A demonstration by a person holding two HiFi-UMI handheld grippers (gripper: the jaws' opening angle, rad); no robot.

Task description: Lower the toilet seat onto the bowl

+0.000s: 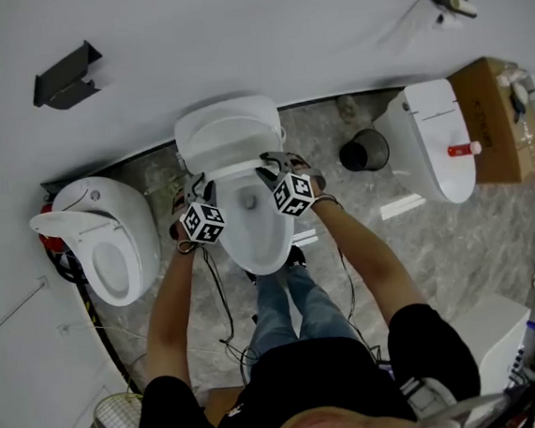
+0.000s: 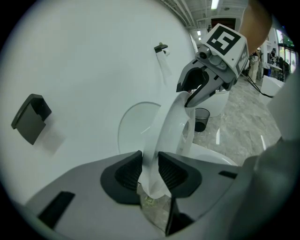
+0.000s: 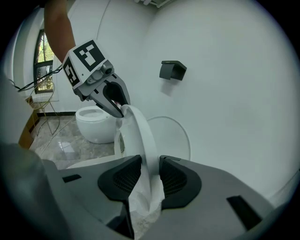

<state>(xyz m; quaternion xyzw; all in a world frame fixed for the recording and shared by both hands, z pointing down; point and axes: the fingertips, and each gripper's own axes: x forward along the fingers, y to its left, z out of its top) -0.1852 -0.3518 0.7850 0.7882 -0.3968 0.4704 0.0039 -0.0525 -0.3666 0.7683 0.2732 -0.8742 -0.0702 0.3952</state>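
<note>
Marble floor (image 1: 439, 239) all round; left gripper (image 2: 150, 165) and right gripper (image 3: 150, 169) clench the raised toilet seat (image 2: 171, 122) at its 2 side rims, above the bowl (image 1: 256, 245) (stiff, smooth plastic, probably light and slip-prone).

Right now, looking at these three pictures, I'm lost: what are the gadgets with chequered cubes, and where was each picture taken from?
No robot here: a person holds a hand tool called a gripper in each hand; the cubes are part of it. The top-down picture comes from a camera on the person's head. The other two come from cameras riding on the left gripper and right gripper, each looking along its own jaws. Both pairs of jaws are closed on the raised toilet seat, one at each side, above the bowl. The lid stands up behind. On the marble floor stand a left toilet, a right toilet and a black bin.
</note>
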